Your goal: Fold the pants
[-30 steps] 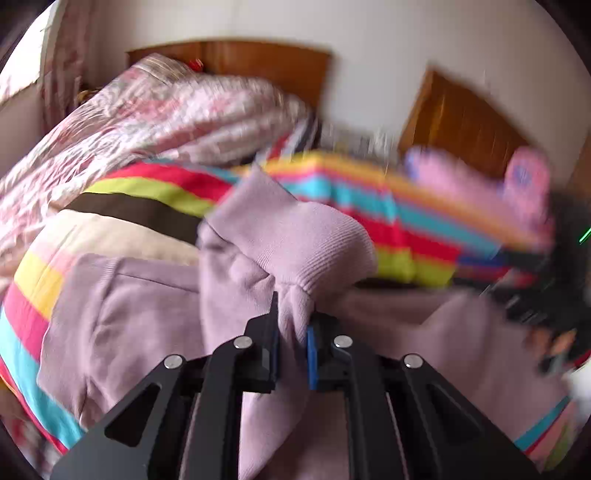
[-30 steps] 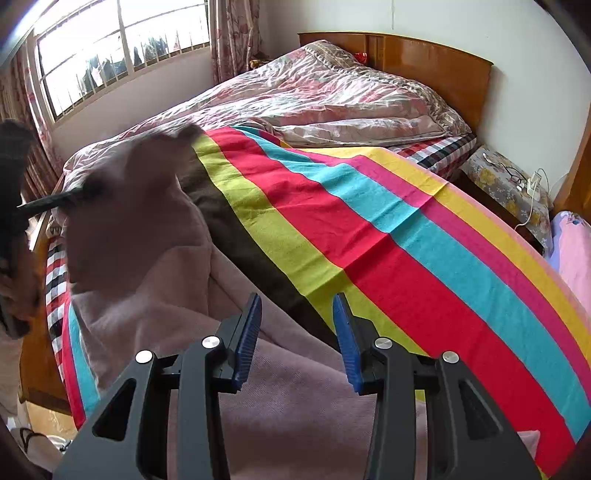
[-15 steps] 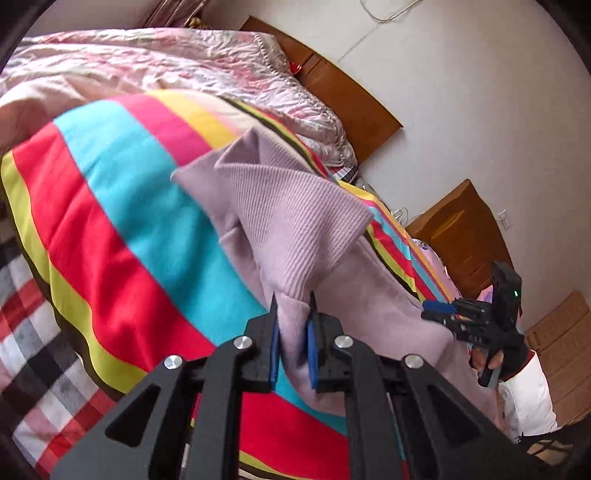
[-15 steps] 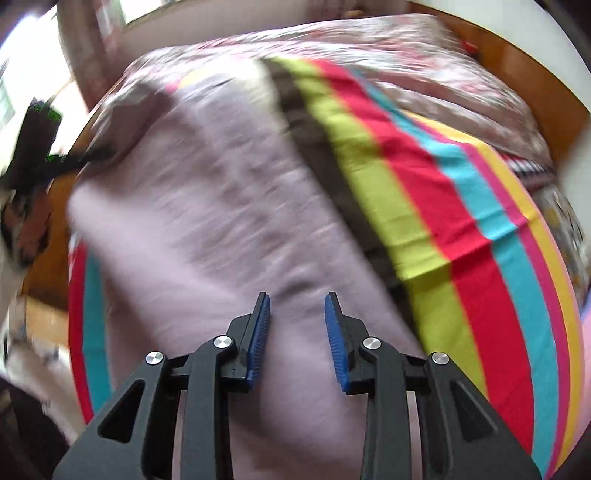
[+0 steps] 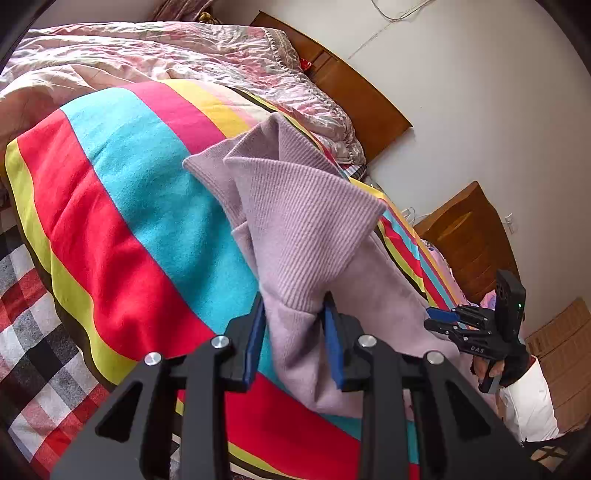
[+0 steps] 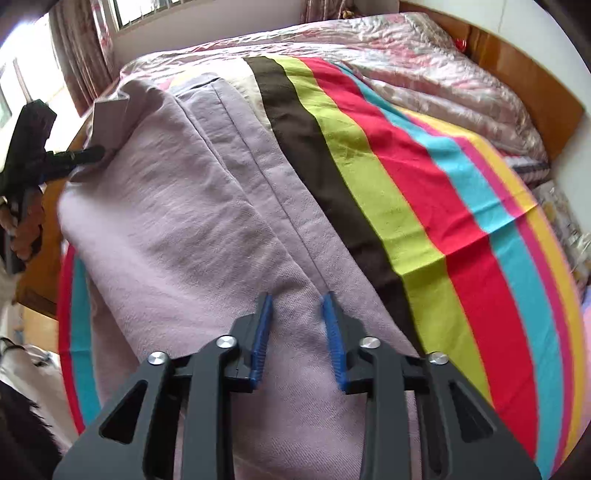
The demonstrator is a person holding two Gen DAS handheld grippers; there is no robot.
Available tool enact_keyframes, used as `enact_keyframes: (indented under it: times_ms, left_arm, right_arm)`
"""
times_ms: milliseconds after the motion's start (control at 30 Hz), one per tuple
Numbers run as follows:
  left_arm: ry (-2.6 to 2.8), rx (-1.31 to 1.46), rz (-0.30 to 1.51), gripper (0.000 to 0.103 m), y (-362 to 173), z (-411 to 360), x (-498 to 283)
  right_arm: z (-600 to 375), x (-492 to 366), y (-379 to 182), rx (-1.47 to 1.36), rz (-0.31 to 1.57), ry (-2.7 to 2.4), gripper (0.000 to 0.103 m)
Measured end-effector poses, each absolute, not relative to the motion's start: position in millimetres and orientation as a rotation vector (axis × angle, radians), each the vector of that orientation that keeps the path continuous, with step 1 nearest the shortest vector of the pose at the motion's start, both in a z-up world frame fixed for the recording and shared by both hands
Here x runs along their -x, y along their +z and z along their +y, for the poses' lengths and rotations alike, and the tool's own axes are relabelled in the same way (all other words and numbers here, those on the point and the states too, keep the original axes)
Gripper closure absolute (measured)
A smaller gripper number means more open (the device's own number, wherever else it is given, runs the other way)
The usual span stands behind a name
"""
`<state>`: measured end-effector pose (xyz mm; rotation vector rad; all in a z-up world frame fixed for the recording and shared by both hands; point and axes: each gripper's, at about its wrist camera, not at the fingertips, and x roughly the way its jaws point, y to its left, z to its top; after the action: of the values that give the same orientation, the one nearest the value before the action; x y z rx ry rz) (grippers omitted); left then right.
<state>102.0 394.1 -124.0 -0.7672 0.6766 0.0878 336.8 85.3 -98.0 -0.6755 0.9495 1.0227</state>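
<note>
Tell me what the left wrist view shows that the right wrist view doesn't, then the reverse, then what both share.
Only the left wrist view: the pants' ribbed cuff standing between the left gripper pads as its jaws open, a checked sheet, and a white sleeve.

Only the right wrist view: the pants' long seam, a window, and the right gripper closing over flat cloth.

Both: the lilac pants, striped blanket, pink quilt, and wooden headboard.

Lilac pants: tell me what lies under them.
The lilac pants lie on a striped blanket spread over the bed. Whatever is directly beneath the fabric is covered.
</note>
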Motion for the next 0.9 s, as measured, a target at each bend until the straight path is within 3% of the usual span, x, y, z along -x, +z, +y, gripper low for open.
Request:
enact_keyframes:
  times_ms: [67,100,167,500,567,700,800,833,867,900]
  left_arm:
    - [0.095,0.753,0.681,0.075,-121.1,390.6,-103.5]
    - [0.095,0.745,0.681,0.087,-118.8,388.4,-103.6]
    - [0.103,0.706,0.66,0.093,-105.7,381.1,-101.5]
    - [0.029,0.452,0.364,0.095,6.7,362.4,-123.7]
    - [0.053,0.448,0.364,0.094,1.8,364.7,-132.6]
    - [0.139,0.592,0.591,0.094,-78.5,391.7,-166.4]
    - [0.15,0.671,0.644,0.09,-108.5,398.6,-159.5]
    - [0.15,0.676,0.643,0.088,-110.4,399.7,-156.3]
    - [0.154,0.677,0.644,0.083,-110.2,400.8,-154.3]
    - [0.16,0.676,0.648,0.076,-110.2,403.1,-153.7]
  right_arm:
    - [87.2,-327.5,-97.4,0.73,0.895,0.992,0.098]
    - [86.2,-322.8,-96.1,0.748,0.87,0.982,0.099]
    - [83.3,-315.5,-92.0,0.76,0.826,0.963,0.1]
    - [60.0,-322.6,-28.8,0.622,0.607,0.788,0.1]
    - [61.7,-335.2,-46.8,0.624,0.644,0.761,0.1]
    - [73.2,-355.4,-93.9,0.595,0.816,0.79,0.099]
    - [72.0,-361.8,-98.9,0.533,0.845,0.789,0.091]
    - [70.5,-364.4,-96.5,0.518,0.852,0.785,0.083]
    - [69.1,-364.2,-93.2,0.509,0.85,0.777,0.064]
    - [66.8,-360.9,-85.8,0.492,0.843,0.777,0.056]
